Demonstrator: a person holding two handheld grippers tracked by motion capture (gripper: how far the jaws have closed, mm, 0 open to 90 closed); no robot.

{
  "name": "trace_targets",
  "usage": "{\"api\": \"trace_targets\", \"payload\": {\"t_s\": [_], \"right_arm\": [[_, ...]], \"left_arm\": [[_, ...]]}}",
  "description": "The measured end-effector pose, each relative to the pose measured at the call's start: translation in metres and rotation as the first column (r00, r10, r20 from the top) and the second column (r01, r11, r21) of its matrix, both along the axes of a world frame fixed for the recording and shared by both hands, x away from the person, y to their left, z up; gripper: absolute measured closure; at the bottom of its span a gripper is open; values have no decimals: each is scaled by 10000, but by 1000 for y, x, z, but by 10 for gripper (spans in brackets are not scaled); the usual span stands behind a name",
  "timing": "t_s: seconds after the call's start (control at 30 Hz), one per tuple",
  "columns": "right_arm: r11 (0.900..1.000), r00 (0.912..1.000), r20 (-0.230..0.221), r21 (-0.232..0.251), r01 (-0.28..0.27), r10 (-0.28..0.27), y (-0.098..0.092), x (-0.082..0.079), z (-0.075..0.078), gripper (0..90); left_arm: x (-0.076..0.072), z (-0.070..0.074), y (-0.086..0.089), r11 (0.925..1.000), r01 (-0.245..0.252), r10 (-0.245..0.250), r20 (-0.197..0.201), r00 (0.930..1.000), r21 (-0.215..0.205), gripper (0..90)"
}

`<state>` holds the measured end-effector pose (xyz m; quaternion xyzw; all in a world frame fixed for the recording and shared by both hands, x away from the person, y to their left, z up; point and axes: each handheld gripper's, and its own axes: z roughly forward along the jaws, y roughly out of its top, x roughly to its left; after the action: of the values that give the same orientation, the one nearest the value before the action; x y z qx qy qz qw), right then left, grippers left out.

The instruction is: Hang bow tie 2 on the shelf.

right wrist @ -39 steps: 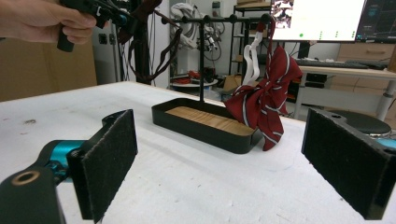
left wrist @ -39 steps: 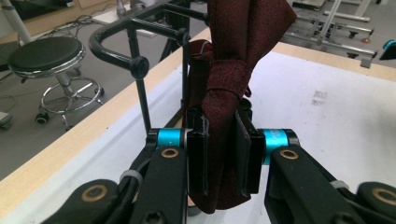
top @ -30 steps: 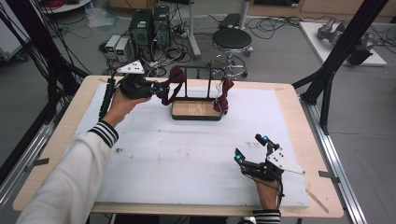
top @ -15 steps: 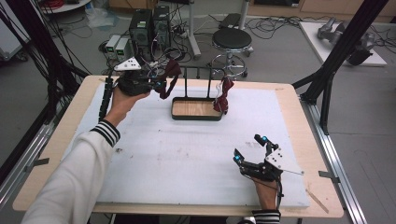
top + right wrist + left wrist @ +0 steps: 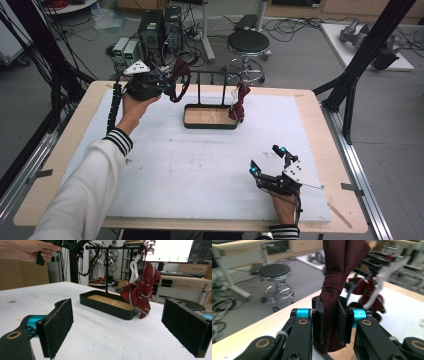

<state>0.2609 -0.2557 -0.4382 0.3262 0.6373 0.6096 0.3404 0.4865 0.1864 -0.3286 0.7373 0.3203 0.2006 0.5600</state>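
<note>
The white table mat (image 5: 200,170) is matte and a little scuffed. At its far side stands the black metal rack (image 5: 210,107): a shallow tray with a wooden floor, thin posts and 1 horizontal bar on top.

From the right end of this bar hangs a striped red bow (image 5: 242,102) on a white hanger. It is soft woven cloth with pale stripes.

The left gripper (image 5: 159,86) is up at the left end of the bar, so this hand is much nearer to the rack than the other. Its 2 jaws are pressed on a dark maroon necktie (image 5: 334,305), a fine-grained fabric with a knot just above the pads (image 5: 318,326). The tie's long axis runs vertically through the grip, and its loop hangs just beside the bar's left end. I judge that the loop must go sideways over this end.

The right gripper (image 5: 270,159) rests low at the near right of the mat, well apart from the rack. Its felt-faced jaws are spread wide, with nothing between them.
</note>
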Motion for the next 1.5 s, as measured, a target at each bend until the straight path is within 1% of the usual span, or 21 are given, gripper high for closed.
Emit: {"api": "trace_targets", "payload": {"t_s": [0.07, 0.23, 0.27, 0.33, 0.37, 0.43, 0.53, 0.6, 0.67, 0.83, 0.97, 1.0, 1.03, 1.17, 1.2, 1.23, 1.3, 1.33, 1.47, 1.5], "right_arm": [[10000, 10000, 38, 8, 29, -29, 0, 1, -1, 96], [10000, 10000, 0, -13, 81, -81, 0, 1, -3, 96], [10000, 10000, -22, 1, 89, -89, 0, 1, -3, 95], [10000, 9999, -52, 18, 92, -92, 0, 1, -4, 96], [10000, 10000, 26, -27, 91, -91, 0, 1, -4, 95], [10000, 9999, -77, 30, 94, -94, 0, 1, -6, 95], [9999, 9999, -91, 42, 100, -99, -1, 2, -8, 96], [9999, 9999, -106, 95, 93, -92, -1, 2, -9, 96], [10000, 9999, -145, 47, 74, -74, -1, 2, -10, 95], [10000, 9999, -152, 68, 41, -40, -1, 3, -11, 96], [10000, 9998, -215, 78, 28, -27, -1, 3, -11, 95], [10000, 9997, -224, 89, 26, -24, 0, 3, -11, 95], [10000, 9999, -152, 77, 41, -40, -1, 3, -11, 95], [9999, 9999, -169, 102, 9, -8, -1, 4, -11, 95], [9999, 9997, -257, 136, -8, 11, -1, 3, -12, 95], [9999, 9997, -263, 122, -8, 12, -1, 4, -12, 95], [10000, 9997, -261, 77, -15, 17, -1, 5, -13, 95], [10000, 9997, -263, 27, -31, 32, 0, 5, -13, 95], [10000, 9997, -255, 13, 1, -1, 0, 5, -13, 95], [10000, 9997, -243, 11, -16, 16, -1, 5, -13, 95]], "left_arm": [[1, -2, -1, 9999, -141, 141, 34, 9999, 46, 773], [3, -8, -8, 9987, -284, 290, -144, 9995, 429, 772], [3, -9, -9, 9982, -412, 420, -153, 9990, 438, 770], [3, -11, -9, 9977, -611, 614, -101, 9981, 280, 768], [3, -12, -9, 9972, -688, 691, -85, 9976, 307, 768], [3, -15, -9, 9963, -808, 811, -90, 9967, 278, 768], [2, -18, -7, 9944, -1027, 1030, -107, 9946, 245, 767], [2, -18, -6, 9947, -1009, 1012, -180, 9947, 179, 767], [1, -19, -5, 9949, -995, 997, -149, 9949, 139, 762], [1, -20, -4, 9952, -967, 971, -217, 9950, 172, 752], [1, -20, -4, 9952, -954, 959, -202, 9952, 216, 726], [1, -21, -4, 9953, -947, 951, -200, 9953, 190, 685], [2, -22, -5, 9953, -932, 937, -189, 9954, 262, 620], [2, -23, -6, 9874, -1129, 1135, 11, 9935, 1105, 342], [2, -23, -6, 9867, -1123, 1124, 53, 9936, 1176, 243], [1, -22, -5, 9865, -1127, 1122, 112, 9936, 1186, 208], [0, -20, -3, 9887, -1061, 1034, 299, 9942, 1061, 165], [0, -19, -1, 9902, -967, 936, 344, 9950, 1003, 159], [-2, -17, 3, 9917, -856, 817, 435, 9957, 959, 157], [-3, -16, 5, 9921, -787, 741, 508, 9960, 974, 157]]}}
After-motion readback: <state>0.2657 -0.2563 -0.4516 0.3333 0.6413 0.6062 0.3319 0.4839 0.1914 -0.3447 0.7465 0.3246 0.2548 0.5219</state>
